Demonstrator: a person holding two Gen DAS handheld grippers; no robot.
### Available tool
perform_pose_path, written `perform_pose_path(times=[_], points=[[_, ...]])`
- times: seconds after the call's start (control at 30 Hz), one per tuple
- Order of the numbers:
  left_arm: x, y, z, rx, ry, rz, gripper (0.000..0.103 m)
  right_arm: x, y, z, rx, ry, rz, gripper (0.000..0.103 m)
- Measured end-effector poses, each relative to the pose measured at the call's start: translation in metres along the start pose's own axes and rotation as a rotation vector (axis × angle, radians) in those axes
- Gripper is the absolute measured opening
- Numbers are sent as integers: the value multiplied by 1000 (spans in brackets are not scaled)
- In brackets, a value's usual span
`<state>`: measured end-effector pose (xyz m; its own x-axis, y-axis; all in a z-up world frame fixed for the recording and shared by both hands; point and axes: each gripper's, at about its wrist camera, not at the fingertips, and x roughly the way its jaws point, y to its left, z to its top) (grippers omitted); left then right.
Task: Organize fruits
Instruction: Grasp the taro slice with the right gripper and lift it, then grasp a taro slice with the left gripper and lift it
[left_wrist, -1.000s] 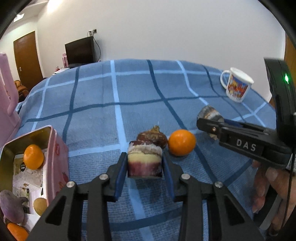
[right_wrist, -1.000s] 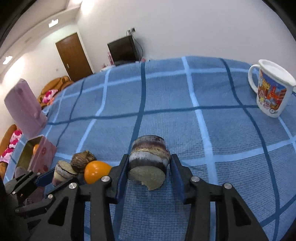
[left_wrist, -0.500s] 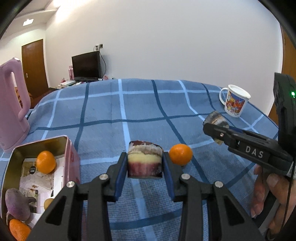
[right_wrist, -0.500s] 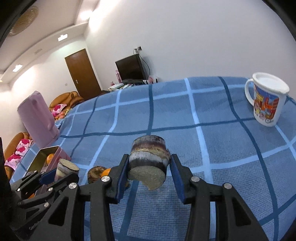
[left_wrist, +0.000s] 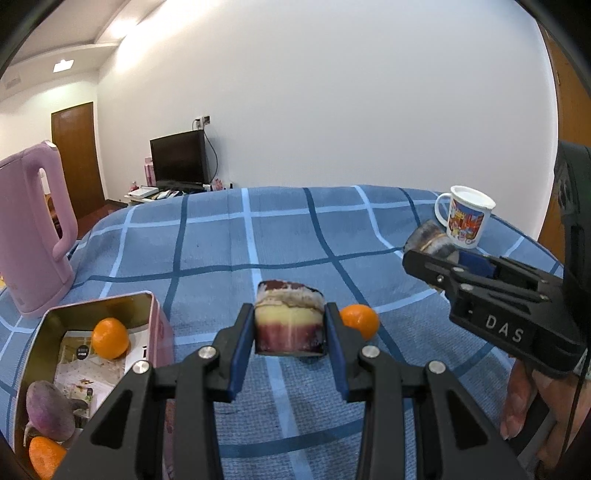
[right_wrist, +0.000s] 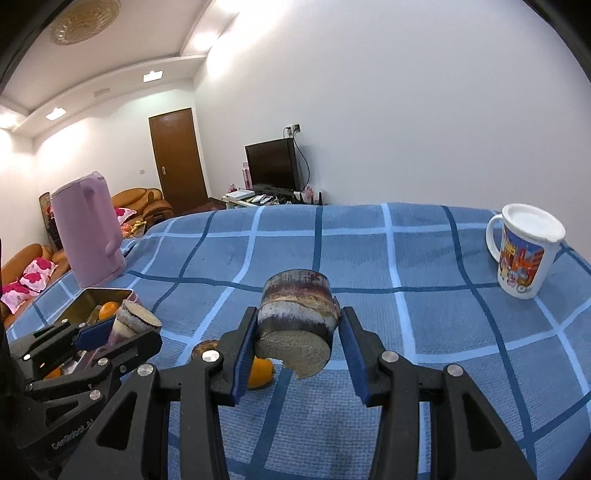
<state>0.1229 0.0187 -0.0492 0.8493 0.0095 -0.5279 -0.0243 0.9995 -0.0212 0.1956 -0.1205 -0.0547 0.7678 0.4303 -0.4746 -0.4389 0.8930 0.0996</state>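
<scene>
The left tongs (left_wrist: 290, 338) are clamped on a short purple-and-yellow cane stub (left_wrist: 289, 320) standing upright between the pads, and the right tongs (right_wrist: 297, 349) grip a darker stub (right_wrist: 296, 316) the same way, cut face toward the camera; both are held clear above the blue checked tabletop (left_wrist: 280, 236). The open tin (left_wrist: 83, 314) sits near the tabletop's left edge, down-left of the left tongs and nearer them, so I'd guess that stub goes in first.

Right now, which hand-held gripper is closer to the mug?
The right. The right hand-held gripper is just beside the mug; the left hand-held gripper is farther off, nearer the tin.
</scene>
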Motion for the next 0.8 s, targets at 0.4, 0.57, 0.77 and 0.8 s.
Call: perform_pose_path(times=[0.4, 0.57, 0.77, 0.8], points=[[-10, -2, -1, 8, -50, 10, 39, -17, 6, -3, -19, -80, -14, 46], [-13, -1, -2, 3, -67, 9, 39, -22, 8, -4, -25, -104, -23, 46], [-17, -1, -2, 2, -90, 8, 39, -30, 9, -5, -33, -138, -33, 46], [-18, -1, -2, 2, -92, 8, 39, -31, 9, -5, -34, -141, -34, 46]])
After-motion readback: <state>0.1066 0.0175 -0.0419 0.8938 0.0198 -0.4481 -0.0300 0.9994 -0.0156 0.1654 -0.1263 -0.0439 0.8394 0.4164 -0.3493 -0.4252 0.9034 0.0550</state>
